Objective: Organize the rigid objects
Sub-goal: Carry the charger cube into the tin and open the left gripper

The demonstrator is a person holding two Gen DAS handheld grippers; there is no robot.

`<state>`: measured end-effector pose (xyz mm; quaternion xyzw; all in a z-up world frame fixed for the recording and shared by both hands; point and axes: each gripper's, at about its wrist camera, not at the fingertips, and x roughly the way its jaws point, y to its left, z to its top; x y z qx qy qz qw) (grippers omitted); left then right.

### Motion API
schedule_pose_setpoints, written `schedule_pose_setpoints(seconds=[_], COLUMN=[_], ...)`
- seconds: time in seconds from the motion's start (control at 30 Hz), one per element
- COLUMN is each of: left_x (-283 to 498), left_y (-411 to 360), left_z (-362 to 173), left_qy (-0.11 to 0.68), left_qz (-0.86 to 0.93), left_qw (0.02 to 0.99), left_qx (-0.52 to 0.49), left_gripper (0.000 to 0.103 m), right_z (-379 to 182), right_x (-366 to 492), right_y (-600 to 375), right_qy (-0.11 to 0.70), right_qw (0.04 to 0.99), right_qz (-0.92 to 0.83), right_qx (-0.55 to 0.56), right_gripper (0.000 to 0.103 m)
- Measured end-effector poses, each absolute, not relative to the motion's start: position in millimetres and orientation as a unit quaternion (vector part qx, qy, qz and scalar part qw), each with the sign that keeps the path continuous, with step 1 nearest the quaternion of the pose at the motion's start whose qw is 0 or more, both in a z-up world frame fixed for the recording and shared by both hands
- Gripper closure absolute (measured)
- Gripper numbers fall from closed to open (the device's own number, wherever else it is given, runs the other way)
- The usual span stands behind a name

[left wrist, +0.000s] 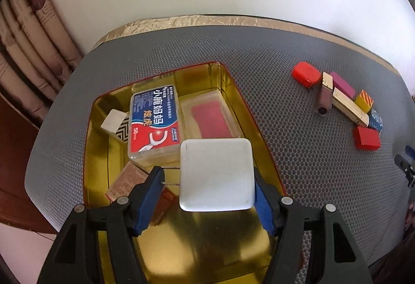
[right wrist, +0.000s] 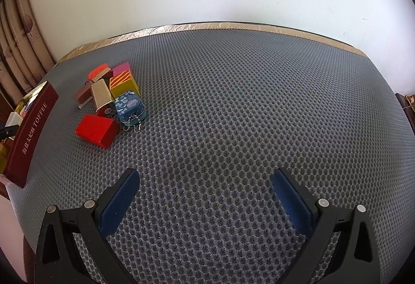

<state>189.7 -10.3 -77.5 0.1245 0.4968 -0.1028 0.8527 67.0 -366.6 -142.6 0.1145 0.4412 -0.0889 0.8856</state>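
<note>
The left gripper (left wrist: 210, 177) was clamped on a white square charger (left wrist: 216, 175), its blue pads (left wrist: 263, 202) pressing the charger's two sides, with the two metal prongs sticking out toward the left pad. It held the charger above the open gold-lined tin (left wrist: 241, 92), over the near half of the tin's floor.

Inside the tin, toward its far edge, lay a floss-pick box (left wrist: 154, 119) with a red and blue label, touching a clear plastic case (left wrist: 210, 118) with a red insert on its right. A small white block (left wrist: 113, 120) sat against the tin's left wall beside a black-and-white zigzag piece (left wrist: 124, 129). A brown carton (left wrist: 128, 180) lay under the left pad at the near left of the tin.

The tin rested at the left side of the grey honeycomb mat (right wrist: 233, 102) covering the desk. Near the mat's far left, just right of the tin, stood a cluster of small things: a red block (right wrist: 97, 129), a blue patterned tin with a ball chain (right wrist: 129, 109), a ribbed gold case (right wrist: 101, 97), a yellow striped block (right wrist: 122, 84), a magenta block (right wrist: 122, 68) and a red cap (right wrist: 97, 71), most touching one another.

The right gripper (right wrist: 206, 177) hung over bare mat near the desk's front edge, its jaws wide apart with nothing between them
</note>
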Motion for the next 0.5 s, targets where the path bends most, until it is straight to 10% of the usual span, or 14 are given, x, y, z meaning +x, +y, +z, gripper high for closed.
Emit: schedule_pose_setpoints(seconds=[0.5], left_x=[146.6], left_y=[14.3], left_z=[-23.0], left_qy=[0.442], left_qz=[-0.06], left_qw=[0.894], left_qx=[0.039], left_gripper=[0.036], right_z=[-142.8], right_x=[66.1], right_y=[-364.7], right_qy=[0.44], right_qw=[0.886], right_qz=[-0.089], right_qx=[0.114], right_gripper=[0.001])
